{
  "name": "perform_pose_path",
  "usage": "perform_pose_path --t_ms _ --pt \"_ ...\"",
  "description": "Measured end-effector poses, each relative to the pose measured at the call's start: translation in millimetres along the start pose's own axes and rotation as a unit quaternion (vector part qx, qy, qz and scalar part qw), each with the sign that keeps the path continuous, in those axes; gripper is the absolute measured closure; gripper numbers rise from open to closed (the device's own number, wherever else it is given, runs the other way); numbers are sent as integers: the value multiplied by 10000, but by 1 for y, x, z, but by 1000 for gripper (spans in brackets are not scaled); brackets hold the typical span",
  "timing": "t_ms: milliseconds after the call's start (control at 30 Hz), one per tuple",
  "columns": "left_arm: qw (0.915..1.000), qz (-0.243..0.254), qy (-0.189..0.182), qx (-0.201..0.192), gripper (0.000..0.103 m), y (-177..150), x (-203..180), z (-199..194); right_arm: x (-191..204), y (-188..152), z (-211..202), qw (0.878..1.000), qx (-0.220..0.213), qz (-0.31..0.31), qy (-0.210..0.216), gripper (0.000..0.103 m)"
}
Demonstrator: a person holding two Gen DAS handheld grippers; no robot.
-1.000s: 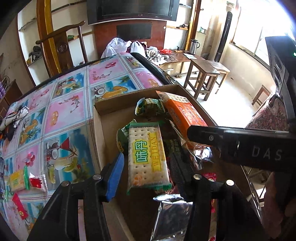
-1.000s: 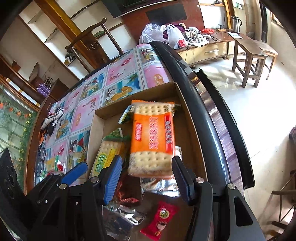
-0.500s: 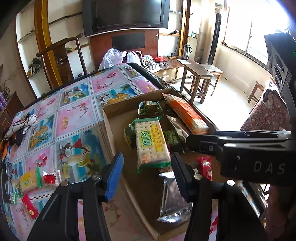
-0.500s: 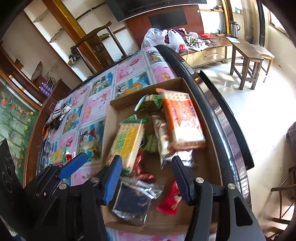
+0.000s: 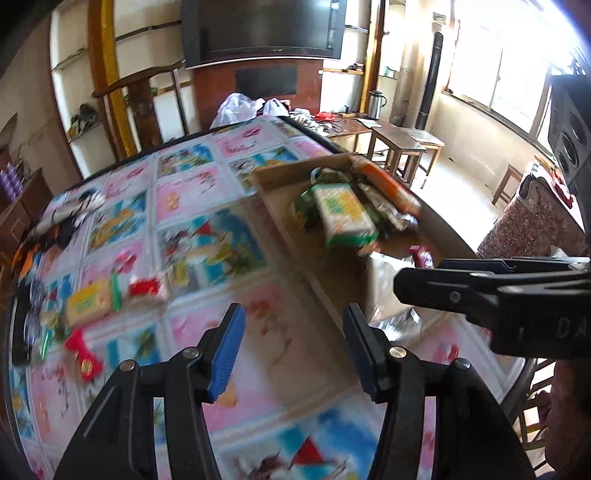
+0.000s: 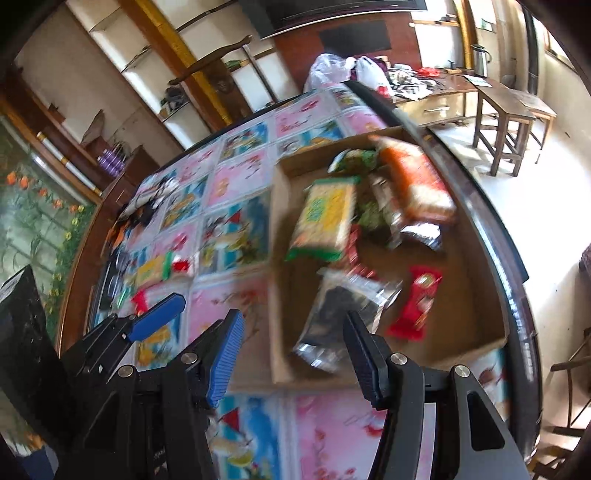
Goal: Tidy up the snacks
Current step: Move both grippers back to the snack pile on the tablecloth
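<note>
a: what room is this?

b: a living room. the walls are pale, with white shelves (image 5: 79, 70) built in on the left. a large dark television (image 5: 262, 27) hangs on the far wall above a reddish-brown panel (image 5: 258, 92).

a: and the furniture?

b: a dark wooden chair (image 5: 142, 96) stands behind the table, which has a cloth with colourful pictures (image 5: 192, 192). on the right there are wooden stools (image 5: 402, 147) on a pale shiny floor (image 5: 469, 199).

a: where does the light come from?

b: from a big window (image 5: 491, 74) on the right. it is very bright.
</note>
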State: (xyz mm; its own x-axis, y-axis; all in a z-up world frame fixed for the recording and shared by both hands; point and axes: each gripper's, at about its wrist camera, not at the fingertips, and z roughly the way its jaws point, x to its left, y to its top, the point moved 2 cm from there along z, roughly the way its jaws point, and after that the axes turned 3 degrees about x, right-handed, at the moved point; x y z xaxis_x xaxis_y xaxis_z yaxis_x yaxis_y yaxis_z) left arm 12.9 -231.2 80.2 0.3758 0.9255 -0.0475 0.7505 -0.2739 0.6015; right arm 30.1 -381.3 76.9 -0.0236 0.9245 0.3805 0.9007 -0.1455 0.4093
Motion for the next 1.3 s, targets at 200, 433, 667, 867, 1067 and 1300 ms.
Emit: perform_pose_path --t_ms 200,433,667,867,1067,1300 --pt "9988 -458 128 102 49 -43 46 -15 38 -27 12 9989 228 -367 164 43" --pt "9938 -1001 368 312 49 -91 103 -23 67 -60 52 9957 708 -594 36 43" --pt "9813 -1771 605 455 49 -125 164 -31 89 -82 80 9915 1053 -764 6 43" --pt "9725 -2181 674 456 49 -130 200 -31 108 -85 93 9893 1119 -934 13 43" --pt "9620 -2635 632 341 49 -104 229 -24 106 -86 100 9886 1192 -916 -93 43" --pt "9545 -2843 785 447 45 -59 245 15 91 -84 97 9897 1178 -796 -178 43"
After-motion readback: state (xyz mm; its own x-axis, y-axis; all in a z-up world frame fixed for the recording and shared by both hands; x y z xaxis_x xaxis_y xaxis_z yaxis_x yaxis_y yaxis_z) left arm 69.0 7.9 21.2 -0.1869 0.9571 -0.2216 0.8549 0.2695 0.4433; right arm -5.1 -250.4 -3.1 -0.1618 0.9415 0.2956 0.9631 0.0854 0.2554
